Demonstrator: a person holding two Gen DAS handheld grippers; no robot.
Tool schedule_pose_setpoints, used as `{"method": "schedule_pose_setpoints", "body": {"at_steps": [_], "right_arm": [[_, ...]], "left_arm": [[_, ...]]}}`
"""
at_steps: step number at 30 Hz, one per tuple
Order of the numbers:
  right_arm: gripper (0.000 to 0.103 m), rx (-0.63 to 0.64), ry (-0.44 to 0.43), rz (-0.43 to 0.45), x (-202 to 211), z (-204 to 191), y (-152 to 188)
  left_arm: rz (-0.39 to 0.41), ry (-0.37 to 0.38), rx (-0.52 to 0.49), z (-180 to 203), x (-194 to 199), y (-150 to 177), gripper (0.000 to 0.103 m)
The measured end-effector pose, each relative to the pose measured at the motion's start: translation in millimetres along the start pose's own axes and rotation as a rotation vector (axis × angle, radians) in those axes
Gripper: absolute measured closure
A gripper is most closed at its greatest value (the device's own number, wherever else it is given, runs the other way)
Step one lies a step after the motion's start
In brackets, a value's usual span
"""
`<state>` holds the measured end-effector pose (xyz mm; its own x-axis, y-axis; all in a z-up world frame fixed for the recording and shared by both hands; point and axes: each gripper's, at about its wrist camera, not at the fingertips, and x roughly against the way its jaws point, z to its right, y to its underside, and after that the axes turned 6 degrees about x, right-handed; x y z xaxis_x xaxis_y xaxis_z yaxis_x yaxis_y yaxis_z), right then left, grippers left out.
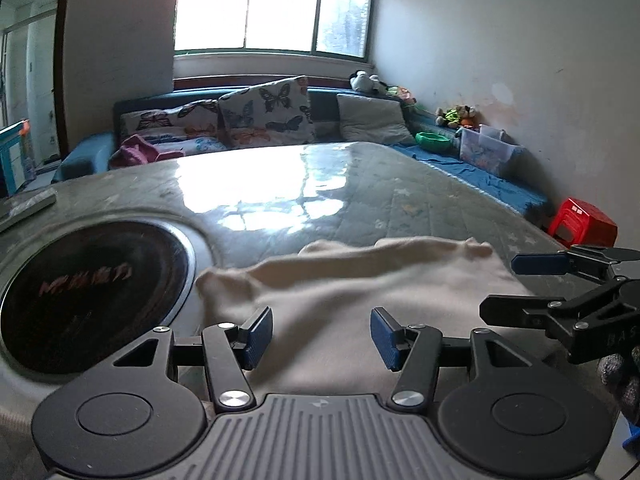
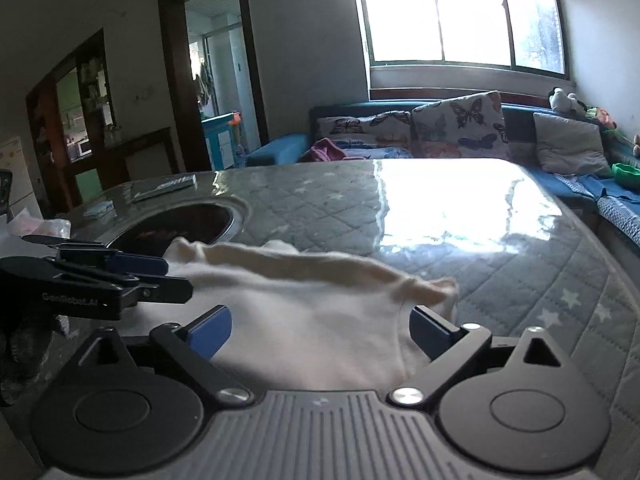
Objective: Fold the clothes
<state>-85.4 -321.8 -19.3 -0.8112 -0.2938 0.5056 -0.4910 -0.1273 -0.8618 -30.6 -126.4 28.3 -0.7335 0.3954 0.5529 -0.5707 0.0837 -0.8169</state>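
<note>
Two tools sit side by side in our hands, both angled down over a cream garment point(image 1: 360, 300) that lies spread on the desk point(image 1: 420, 200). Our left tool point(image 1: 321, 338) has its blue pads parted, one on each side of the cloth beneath, and neither pad presses on the fabric, so it is released. Our right tool point(image 2: 320, 332) stands with its jaws spread very wide; the garment's near right corner lies just beside its right pad, but the pads do not pinch it, so it too is released.

From the left wrist view, the right tool point(image 1: 520, 284) shows at the right edge, over the garment's right side. From the right wrist view, the left tool point(image 2: 168, 276) shows at the left edge, by the garment's left side.

We see the garment lying mostly flat at the near edge of the desk, its far edge rumpled into a soft ridge. The desk wears a grey quilted cover with pale stars under a glossy clear sheet that reflects the window point(image 1: 276, 4). A round black cooktop point(image 1: 92, 296) is set into the desk just left of the garment. Beyond the desk, a blue sofa point(image 2: 520, 120) holds butterfly-print cushions point(image 1: 266, 114). A red stool point(image 1: 582, 226) stands by the right wall.
</note>
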Motion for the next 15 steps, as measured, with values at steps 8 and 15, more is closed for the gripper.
{"method": "schedule_pose_setpoints", "body": {"at_steps": [8,15], "right_arm": [[0.000,-0.018,0.034,-0.058,-2,-1,20],[0.000,-0.041,0.088,-0.011,17,7,15]], "left_arm": [[-0.026,-0.049,0.008,-8,0,12,0.045],[-0.018,-0.072,0.048,-16,10,14,0.037]]}}
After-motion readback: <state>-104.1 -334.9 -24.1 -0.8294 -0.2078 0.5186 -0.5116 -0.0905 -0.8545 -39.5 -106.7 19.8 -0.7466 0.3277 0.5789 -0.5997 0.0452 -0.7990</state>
